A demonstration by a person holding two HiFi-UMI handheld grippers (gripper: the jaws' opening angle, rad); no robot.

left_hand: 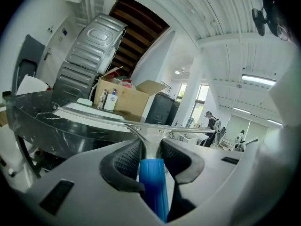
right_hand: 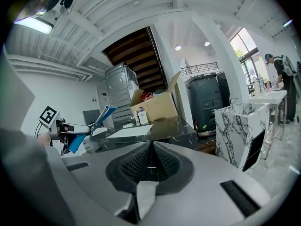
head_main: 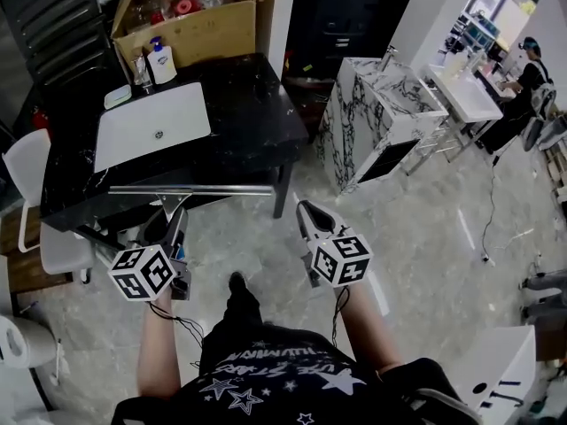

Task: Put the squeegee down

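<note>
The squeegee (left_hand: pixel 151 178) has a blue handle and a long metal blade bar (head_main: pixel 190 189). My left gripper (left_hand: pixel 150 153) is shut on it where the handle meets the metal neck, and the blade lies crosswise ahead of the jaws. In the head view the left gripper (head_main: pixel 171 224) holds the blade just in front of the black marble table's (head_main: pixel 252 127) near edge. The right gripper (head_main: pixel 306 209) floats to its right over the floor, its jaws shut (right_hand: pixel 150 161) with nothing between them. The right gripper view shows the held squeegee (right_hand: pixel 75 142) at far left.
On the table lie a white basin (head_main: pixel 151 127) and a soap bottle (head_main: pixel 161 63), with a cardboard box (head_main: pixel 195 25) behind. A marble-patterned cabinet (head_main: pixel 376 118) stands to the right, a white chair (head_main: pixel 31 162) at left. A person (head_main: pixel 532 69) works far right.
</note>
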